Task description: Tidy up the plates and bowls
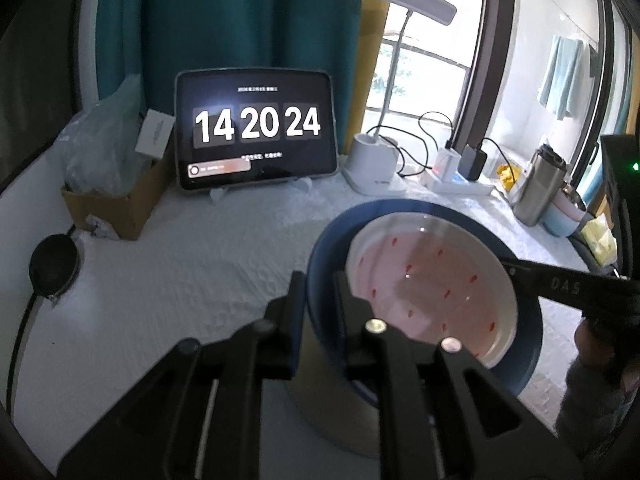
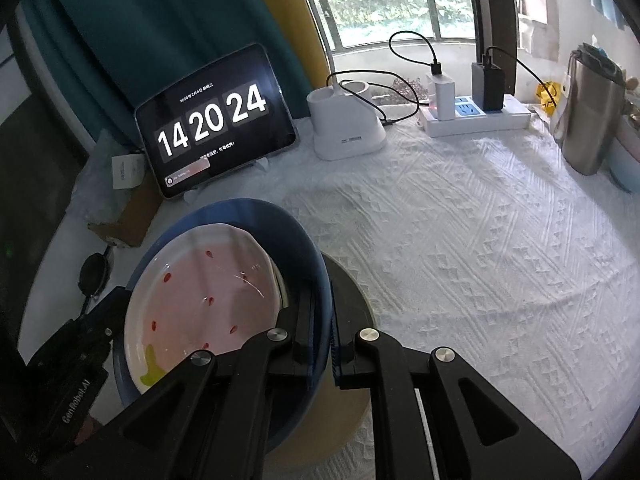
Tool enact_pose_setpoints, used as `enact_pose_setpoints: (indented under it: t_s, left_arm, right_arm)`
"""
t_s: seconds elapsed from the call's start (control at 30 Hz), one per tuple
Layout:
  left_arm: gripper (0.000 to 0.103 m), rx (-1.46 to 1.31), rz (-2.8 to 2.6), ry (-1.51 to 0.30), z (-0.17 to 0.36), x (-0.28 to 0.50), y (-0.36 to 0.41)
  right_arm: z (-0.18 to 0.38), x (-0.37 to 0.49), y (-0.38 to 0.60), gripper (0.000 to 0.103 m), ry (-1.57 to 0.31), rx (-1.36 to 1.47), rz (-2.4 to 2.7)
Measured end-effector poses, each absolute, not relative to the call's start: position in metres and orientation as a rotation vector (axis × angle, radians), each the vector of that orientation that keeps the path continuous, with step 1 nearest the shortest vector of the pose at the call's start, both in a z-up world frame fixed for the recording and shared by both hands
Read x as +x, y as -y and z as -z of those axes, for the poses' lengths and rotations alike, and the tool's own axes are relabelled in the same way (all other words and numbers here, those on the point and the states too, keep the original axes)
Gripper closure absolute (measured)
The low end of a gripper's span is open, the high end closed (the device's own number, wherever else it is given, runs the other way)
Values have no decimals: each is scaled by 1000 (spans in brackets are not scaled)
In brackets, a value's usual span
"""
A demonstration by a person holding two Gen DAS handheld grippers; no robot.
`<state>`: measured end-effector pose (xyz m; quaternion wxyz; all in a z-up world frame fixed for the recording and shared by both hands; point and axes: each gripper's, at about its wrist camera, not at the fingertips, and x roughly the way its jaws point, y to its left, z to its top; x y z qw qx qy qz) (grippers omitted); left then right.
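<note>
A: While both grippers pinch the blue bowl (image 2: 304, 248), where does it sit?

B: Near the middle of the white tablecloth (image 2: 480, 240), with the pink plate (image 2: 200, 300) tilted inside it. The left gripper (image 1: 318, 300) is clamped on the bowl's left rim, the right gripper (image 2: 322, 328) on its right rim.

A: Which step?

B: Probably carrying or setting down the pair. Next calls for level, matched hands, so the plate doesn't slide.

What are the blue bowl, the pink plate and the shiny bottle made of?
Blue bowl: probably glazed ceramic, though smooth plastic is possible; even colour, soft sheen.
Pink plate: likely glazed ceramic; glossy, with bright window reflections over painted red marks.
Bottle: looks like brushed stainless steel; grey metallic sheen down its side.
</note>
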<state>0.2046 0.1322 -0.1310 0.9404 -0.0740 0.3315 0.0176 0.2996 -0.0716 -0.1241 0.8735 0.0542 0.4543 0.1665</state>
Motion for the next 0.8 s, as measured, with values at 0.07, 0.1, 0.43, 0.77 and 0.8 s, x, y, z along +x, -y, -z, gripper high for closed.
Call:
enact_pose_setpoints:
  t_s: [0.07,0.1,0.43,0.77,0.8]
  left_arm:
    - [90,-154,-34,-677,131,205,-133]
    - [90,-153,-36,-676,131,204,-133]
    - [86,-134,-56,-673,131,203,-131]
    - [72,-115,-105,-689,130,198,-128]
    - [68,-118,-119,-686,130,196,-129]
  right_arm:
    - [125,299,71,93,-943,104,-346]
    - [125,299,71,93,-941,100,-346]
    - [125,296,70,93,-925,75,-324]
    - [124,293,76,68,-913,39,-267]
    - [124,292,77,66,-913,39,-262]
